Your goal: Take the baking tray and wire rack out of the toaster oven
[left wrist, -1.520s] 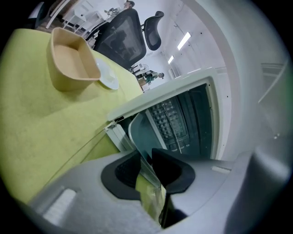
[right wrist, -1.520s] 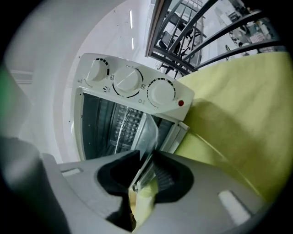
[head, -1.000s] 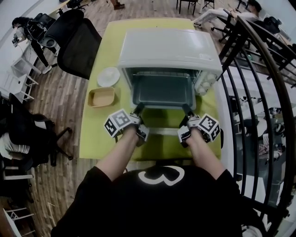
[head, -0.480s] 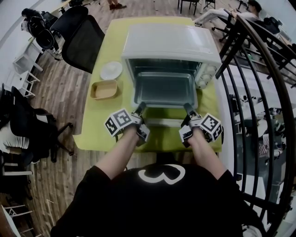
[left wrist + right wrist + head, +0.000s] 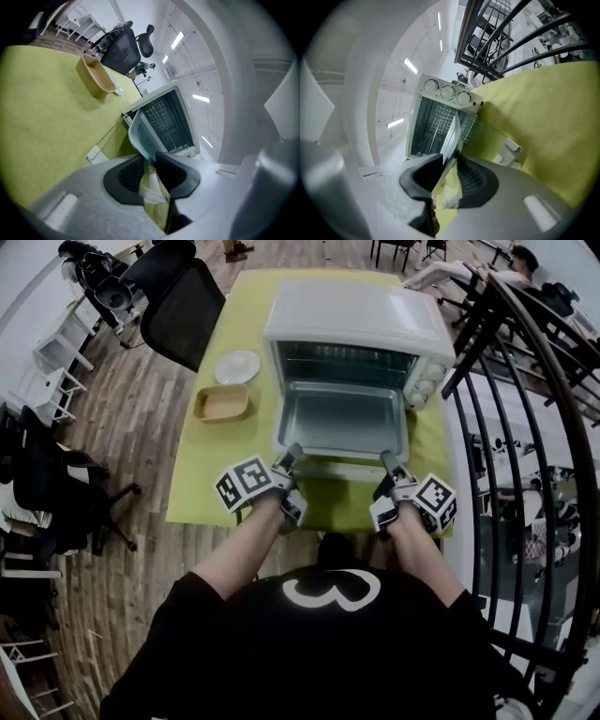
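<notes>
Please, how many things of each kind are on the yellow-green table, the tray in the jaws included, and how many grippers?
Toaster oven: 1
Baking tray: 1
White plate: 1
Tan dish: 1
Grippers: 2, left gripper and right gripper
Total: 6

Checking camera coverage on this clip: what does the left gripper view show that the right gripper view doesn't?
Only the left gripper view: a tan dish on the table and a black office chair beyond it.
Only the right gripper view: the oven's three control knobs and the black railing.
Both: jaws closed on the baking tray rim, by the left gripper and right gripper, with the open toaster oven ahead on the yellow-green table.
</notes>
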Available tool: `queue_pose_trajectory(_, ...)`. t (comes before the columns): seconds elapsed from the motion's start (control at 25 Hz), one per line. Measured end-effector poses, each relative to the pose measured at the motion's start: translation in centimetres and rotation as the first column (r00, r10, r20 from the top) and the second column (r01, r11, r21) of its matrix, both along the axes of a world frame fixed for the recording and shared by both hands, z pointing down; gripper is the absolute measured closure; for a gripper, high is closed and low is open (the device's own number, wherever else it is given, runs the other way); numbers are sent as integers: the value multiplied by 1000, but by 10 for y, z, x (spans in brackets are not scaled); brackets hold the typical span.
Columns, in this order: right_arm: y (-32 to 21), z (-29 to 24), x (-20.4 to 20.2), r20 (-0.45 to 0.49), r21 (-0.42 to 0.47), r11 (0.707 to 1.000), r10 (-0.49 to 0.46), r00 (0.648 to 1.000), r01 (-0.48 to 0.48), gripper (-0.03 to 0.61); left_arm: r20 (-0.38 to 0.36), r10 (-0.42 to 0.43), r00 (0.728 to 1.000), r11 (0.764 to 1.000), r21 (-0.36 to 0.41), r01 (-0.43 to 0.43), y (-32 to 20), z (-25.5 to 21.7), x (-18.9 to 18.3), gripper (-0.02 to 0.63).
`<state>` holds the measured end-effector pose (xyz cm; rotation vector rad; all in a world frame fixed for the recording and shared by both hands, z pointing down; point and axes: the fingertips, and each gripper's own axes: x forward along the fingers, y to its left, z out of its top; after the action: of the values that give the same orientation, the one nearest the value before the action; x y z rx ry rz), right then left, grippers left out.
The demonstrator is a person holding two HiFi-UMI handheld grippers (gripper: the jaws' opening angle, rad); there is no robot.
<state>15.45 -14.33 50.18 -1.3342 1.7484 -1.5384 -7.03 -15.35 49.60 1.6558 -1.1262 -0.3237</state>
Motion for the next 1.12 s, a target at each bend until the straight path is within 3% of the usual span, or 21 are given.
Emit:
queue_pose_trajectory(0.36,19,-11,-38,-4,25,996,-89,996,89,476,-12,-63,998,998,17,63,36,-9,-38,525)
queue_pose_trajectory(0.6,22,-21,-99,-14,40,979,-197,980,198,474,-11,-162,987,986,30,163,61,-18,-97,525)
queue_pose_trajectory(0.84,24,-27,-169,-6,49,946,-321,947,321,474,7,-287,958,956,60,286,89,-28,-161,523)
queue_pose_trajectory(1.12,38,-29,-245,7,52,888,-459,889,458,472,22,-427,904,903,56,425,134,-32,-226,523)
